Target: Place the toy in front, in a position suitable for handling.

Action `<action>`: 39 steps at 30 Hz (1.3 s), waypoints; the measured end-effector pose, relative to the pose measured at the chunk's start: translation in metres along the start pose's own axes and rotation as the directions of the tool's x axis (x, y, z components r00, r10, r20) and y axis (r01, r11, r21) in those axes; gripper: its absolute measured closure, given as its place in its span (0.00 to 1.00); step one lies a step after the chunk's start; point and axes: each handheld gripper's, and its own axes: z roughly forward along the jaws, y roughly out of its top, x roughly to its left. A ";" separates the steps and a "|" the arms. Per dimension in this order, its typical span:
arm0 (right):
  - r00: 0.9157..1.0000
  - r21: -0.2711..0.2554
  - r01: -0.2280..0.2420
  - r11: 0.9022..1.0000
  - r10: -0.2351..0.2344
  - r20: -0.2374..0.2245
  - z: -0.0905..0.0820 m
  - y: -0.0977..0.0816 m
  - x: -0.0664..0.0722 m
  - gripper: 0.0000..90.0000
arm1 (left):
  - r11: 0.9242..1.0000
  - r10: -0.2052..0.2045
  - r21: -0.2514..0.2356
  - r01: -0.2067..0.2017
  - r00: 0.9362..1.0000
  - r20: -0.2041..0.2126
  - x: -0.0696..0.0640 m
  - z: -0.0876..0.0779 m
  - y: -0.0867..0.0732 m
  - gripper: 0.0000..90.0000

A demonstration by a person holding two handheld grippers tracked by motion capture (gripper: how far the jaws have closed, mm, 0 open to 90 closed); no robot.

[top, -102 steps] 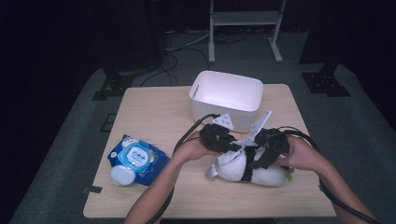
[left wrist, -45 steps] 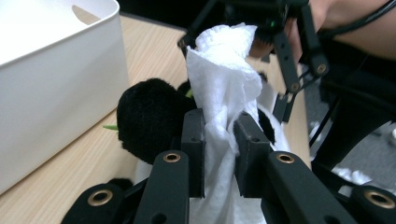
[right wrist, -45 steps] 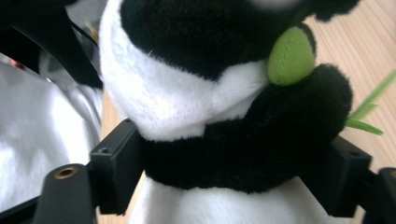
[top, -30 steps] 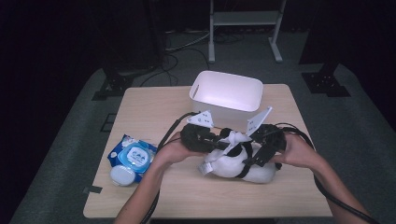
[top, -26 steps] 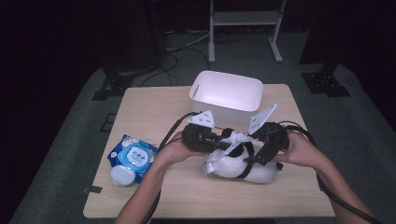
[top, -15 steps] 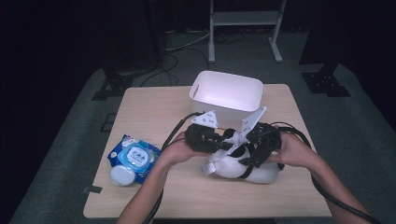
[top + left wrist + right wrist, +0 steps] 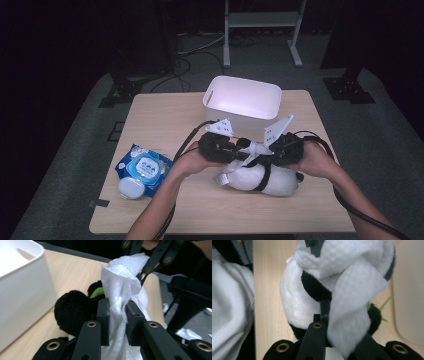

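Wet wipe (image 7: 254,150) is stretched between the two grippers, above a black-and-white plush toy (image 7: 260,179) lying on the wooden table (image 7: 165,120) near the person, right of centre.

Left to right across the high view: blue wipes pack (image 7: 144,167) with its round white lid (image 7: 130,187) at the near left edge, well apart from the work; left gripper (image 7: 235,148); wipe; right gripper (image 7: 262,152); white plastic bin (image 7: 243,100) stands just beyond the toy, toward the far side.

Left gripper, in the left gripper view: jaws clenched on a bunched fold of the wet wipe (image 7: 120,302), pads (image 7: 103,312) pressing it from both sides. The plush toy's black ear (image 7: 72,311) sits just left of the jaws, touching the cloth.

Right gripper (image 7: 325,315), in the right gripper view: jaws have just been closing and now stand pinched together with the wet wipe (image 7: 352,302) caught between them; the sheet drapes over the right jaw. The plush toy (image 7: 297,302) lies directly beyond the jaws, wipe resting on it. In the left gripper view, the right gripper's tips (image 7: 142,276) nip the upper edge of the wipe.

Step judged in hand: spreading the wipe out, held by both claws, ready to wipe the toy. Next move likely calls for pulling the two grips apart to flatten the sheet, then lowering it onto the plush without letting either corner slip.
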 end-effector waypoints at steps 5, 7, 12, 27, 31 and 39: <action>1.000 -0.010 -0.003 1.000 0.003 -0.010 0.002 0.001 -0.002 0.79 | 1.000 -0.014 0.010 0.014 1.000 0.005 0.003 0.001 -0.004 0.84; 0.999 0.007 -0.027 1.000 0.027 -0.024 0.003 0.003 -0.004 0.61 | 1.000 -0.019 0.013 0.019 1.000 -0.001 0.004 0.002 -0.005 0.84; 1.000 0.062 -0.009 0.998 0.010 -0.017 0.015 0.008 0.000 0.43 | 0.999 -0.034 0.026 0.035 0.999 -0.002 0.007 0.007 -0.011 0.84; 1.000 0.152 0.030 0.988 -0.031 0.004 0.056 0.018 0.004 0.63 | 0.994 -0.109 -0.022 0.109 0.994 0.010 0.021 -0.002 -0.038 0.83; 0.998 0.135 0.055 0.989 -0.059 0.021 0.052 0.017 0.007 0.73 | 0.991 -0.124 -0.043 0.123 0.992 -0.007 0.024 -0.013 -0.044 0.83; 0.997 -0.008 0.067 0.998 -0.067 0.025 0.035 0.021 0.001 0.82 | 0.985 -0.164 -0.072 0.159 0.984 -0.064 0.030 -0.048 -0.058 0.83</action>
